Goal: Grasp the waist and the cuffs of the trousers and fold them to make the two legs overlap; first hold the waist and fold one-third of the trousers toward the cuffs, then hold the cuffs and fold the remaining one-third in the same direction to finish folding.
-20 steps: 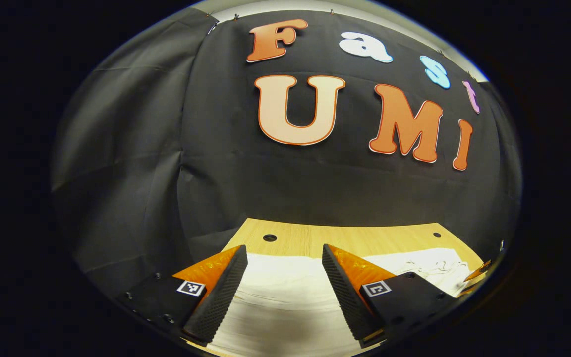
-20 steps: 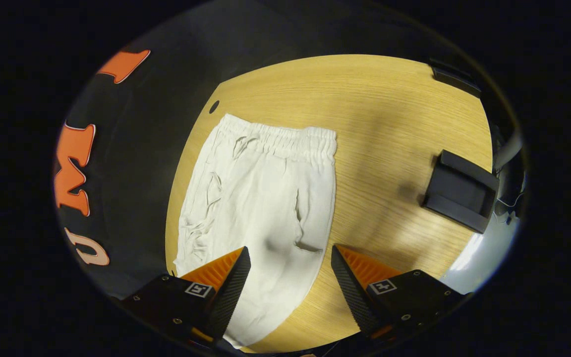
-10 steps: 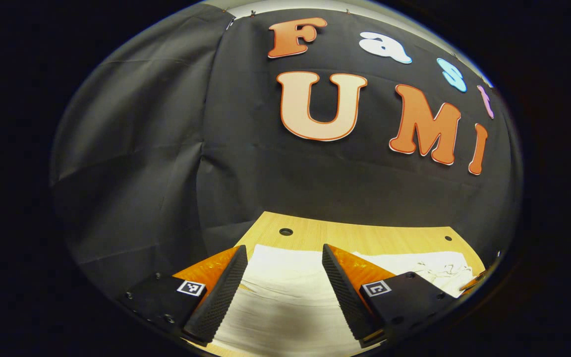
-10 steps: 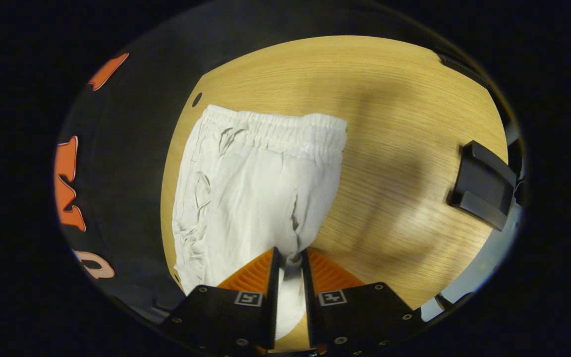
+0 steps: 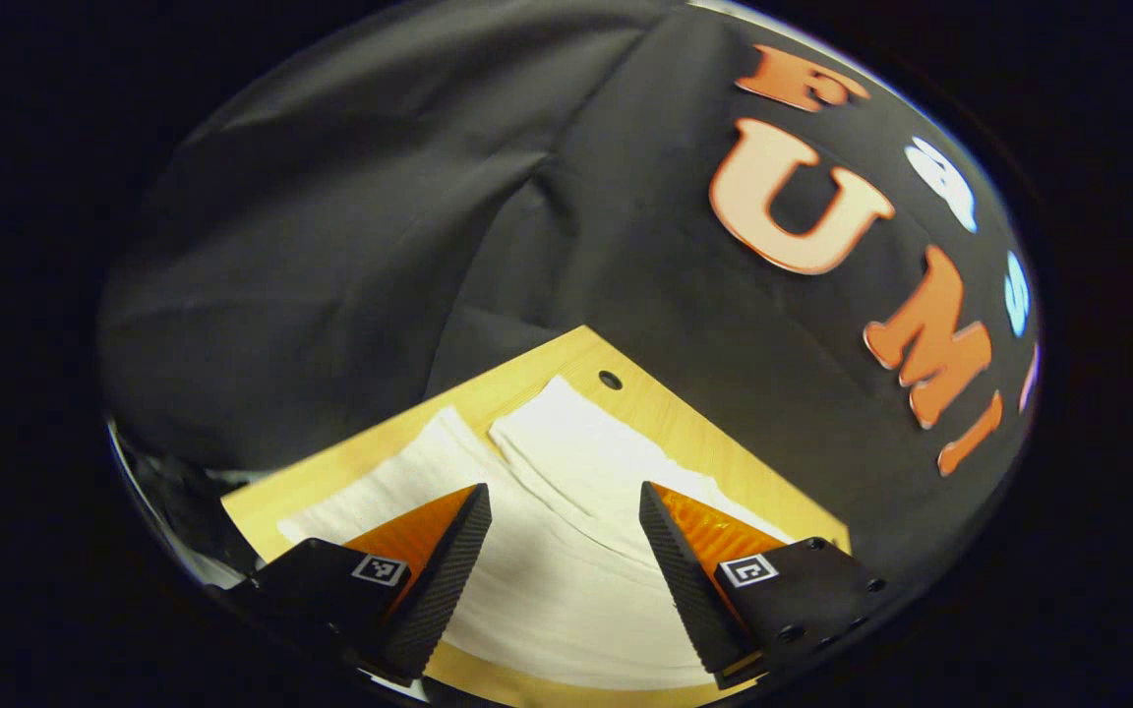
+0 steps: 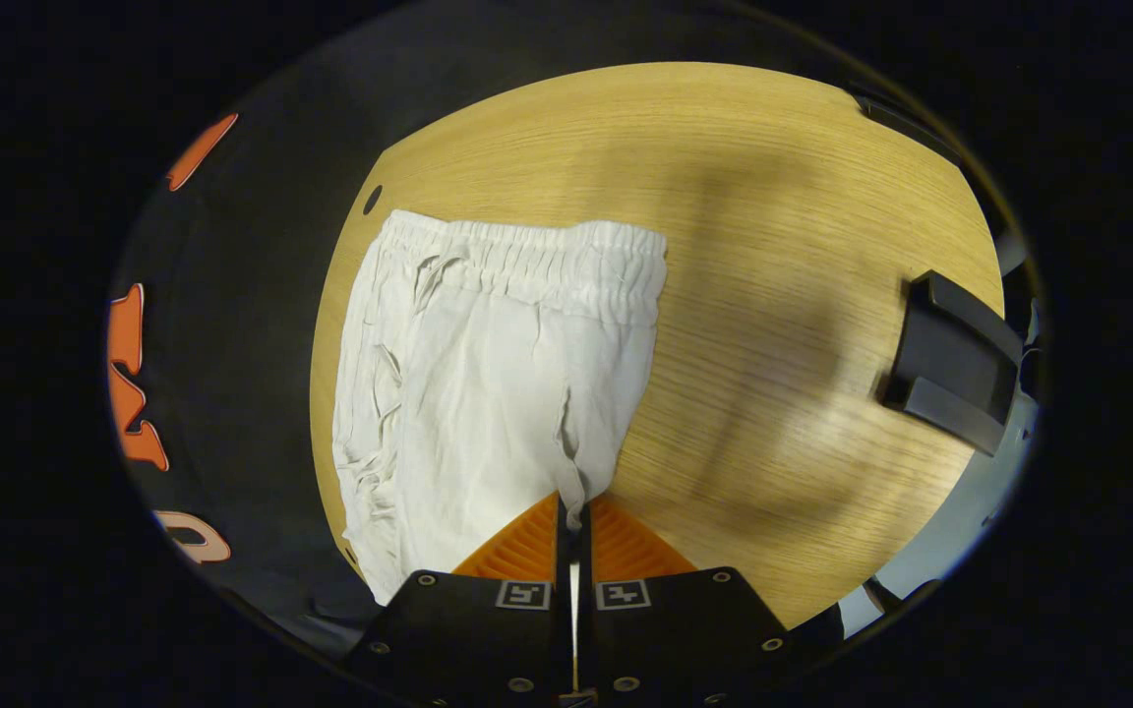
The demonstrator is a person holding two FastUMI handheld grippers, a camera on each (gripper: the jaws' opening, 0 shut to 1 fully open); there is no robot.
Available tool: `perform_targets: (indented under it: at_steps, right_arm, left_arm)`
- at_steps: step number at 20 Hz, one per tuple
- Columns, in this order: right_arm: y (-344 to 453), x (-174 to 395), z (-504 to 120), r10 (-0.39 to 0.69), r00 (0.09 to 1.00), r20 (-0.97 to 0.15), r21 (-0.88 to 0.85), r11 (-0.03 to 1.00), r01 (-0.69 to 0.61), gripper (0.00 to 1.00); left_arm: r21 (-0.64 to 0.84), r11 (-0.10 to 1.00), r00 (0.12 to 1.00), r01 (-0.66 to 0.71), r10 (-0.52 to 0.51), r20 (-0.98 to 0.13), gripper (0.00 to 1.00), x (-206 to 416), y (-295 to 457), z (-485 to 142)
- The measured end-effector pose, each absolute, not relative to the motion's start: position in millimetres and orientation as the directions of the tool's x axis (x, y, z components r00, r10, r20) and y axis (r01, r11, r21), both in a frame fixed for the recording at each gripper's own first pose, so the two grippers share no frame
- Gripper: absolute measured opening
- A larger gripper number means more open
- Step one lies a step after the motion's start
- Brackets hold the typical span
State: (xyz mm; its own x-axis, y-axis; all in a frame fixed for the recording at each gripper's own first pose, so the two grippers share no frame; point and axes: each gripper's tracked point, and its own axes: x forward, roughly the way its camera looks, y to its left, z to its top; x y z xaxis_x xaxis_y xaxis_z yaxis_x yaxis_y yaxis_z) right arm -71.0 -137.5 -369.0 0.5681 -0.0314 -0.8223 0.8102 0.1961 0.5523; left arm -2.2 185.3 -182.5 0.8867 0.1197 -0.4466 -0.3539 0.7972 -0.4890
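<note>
White trousers (image 6: pixel 488 374) lie flat on the wooden table (image 6: pixel 773 246), their elastic waist (image 6: pixel 537 256) at the far end in the right gripper view. My right gripper (image 6: pixel 571 511) is shut on the trousers' cloth near the crotch, and the cloth puckers toward its fingers. In the left gripper view the two trouser legs (image 5: pixel 566 492) lie side by side, their cuffs (image 5: pixel 552 398) by the table's far corner. My left gripper (image 5: pixel 566 521) hovers open over the legs, with cloth showing between its fingers but not pinched.
A black holder (image 6: pixel 950 359) stands on the table at the right in the right gripper view. The table (image 5: pixel 685 423) has a small round hole (image 5: pixel 610 379) near the cuffs and another hole (image 6: pixel 372 200) near the waist. Black cloth wall rises behind.
My right gripper closed from open onto the trousers' cloth. My left gripper swung and tilted, so the legs' cuff end and the table corner came into view; it stayed open.
</note>
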Motion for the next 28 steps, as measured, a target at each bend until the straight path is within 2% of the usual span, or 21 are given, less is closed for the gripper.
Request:
perform_targets:
  at_steps: [1, 2, 6, 9, 10, 11, 14, 15, 16, 18, 19, 20, 22, 23, 25, 26, 28]
  right_arm:
    - [-137, -71, -369, -0.031, 0.568, -0.823, 0.552, 0.193, 0.811, 0.03]
    - [-137, -70, -369, -0.03, 0.569, -0.822, 0.553, 0.192, 0.81, 0.03]
    - [-137, -70, -369, -0.033, 0.572, -0.82, 0.556, 0.193, 0.808, 0.02]
    - [-136, -69, -369, -0.035, 0.58, -0.814, 0.565, 0.186, 0.804, 0.03]
    - [-137, -70, -369, -0.035, 0.584, -0.811, 0.569, 0.184, 0.802, 0.02]
    - [-136, -70, -370, -0.034, 0.587, -0.809, 0.572, 0.179, 0.8, 0.03]
    - [-136, -70, -370, -0.028, 0.594, -0.804, 0.583, 0.165, 0.796, 0.02]
    - [-135, -69, -370, -0.028, 0.596, -0.803, 0.584, 0.163, 0.795, 0.03]
    - [-136, -70, -370, -0.028, 0.598, -0.801, 0.586, 0.163, 0.793, 0.02]
    - [-136, -70, -370, -0.026, 0.601, -0.799, 0.589, 0.165, 0.791, 0.02]
    - [-136, -70, -370, -0.025, 0.602, -0.798, 0.591, 0.165, 0.79, 0.02]
    - [-136, -70, -370, -0.024, 0.604, -0.797, 0.593, 0.162, 0.789, 0.02]
    - [-136, -71, -370, -0.023, 0.609, -0.793, 0.599, 0.158, 0.785, 0.02]
    - [-136, -70, -369, -0.022, 0.612, -0.791, 0.602, 0.156, 0.783, 0.02]
    - [-136, -71, -369, -0.02, 0.615, -0.789, 0.606, 0.15, 0.782, 0.03]
    - [-136, -71, -369, -0.02, 0.615, -0.788, 0.606, 0.143, 0.782, 0.02]
    - [-136, -71, -369, -0.02, 0.619, -0.785, 0.611, 0.14, 0.779, 0.02]
  left_arm:
    - [-0.528, 0.75, 0.87, -0.398, 0.126, -0.477, 0.96, -12, 194, -196]
    - [-0.559, 0.703, 0.852, -0.44, 0.129, -0.508, 0.99, -23, 202, -208]
    - [-0.64, 0.516, 0.786, -0.57, 0.113, -0.608, 1.0, -50, 215, -237]
    - [-0.648, 0.446, 0.751, -0.617, 0.085, -0.655, 1.0, -62, 218, -254]
    - [-0.643, 0.427, 0.735, -0.636, 0.081, -0.673, 0.96, -62, 216, -261]
    - [-0.642, 0.405, 0.724, -0.651, 0.077, -0.685, 1.0, -64, 216, -264]
    - [-0.634, 0.362, 0.697, -0.683, 0.065, -0.714, 1.0, -70, 213, -276]
    - [-0.631, 0.359, 0.692, -0.688, 0.062, -0.719, 0.96, -71, 214, -277]
    - [-0.628, 0.357, 0.688, -0.691, 0.06, -0.723, 1.0, -71, 214, -277]
    - [-0.625, 0.358, 0.684, -0.693, 0.053, -0.728, 1.0, -70, 214, -277]
    - [-0.623, 0.361, 0.682, -0.694, 0.054, -0.729, 0.96, -69, 214, -277]
    - [-0.626, 0.362, 0.685, -0.691, 0.053, -0.726, 1.0, -69, 213, -277]
    - [-0.617, 0.367, 0.68, -0.696, 0.061, -0.73, 1.0, -69, 215, -276]
    - [-0.606, 0.372, 0.671, -0.703, 0.064, -0.739, 0.87, -70, 217, -280]
    - [-0.602, 0.372, 0.666, -0.706, 0.059, -0.744, 0.8, -65, 216, -287]
    - [-0.588, 0.377, 0.652, -0.716, 0.059, -0.756, 0.7, -70, 216, -286]
    - [-0.575, 0.369, 0.639, -0.73, 0.071, -0.766, 0.4, -70, 220, -294]
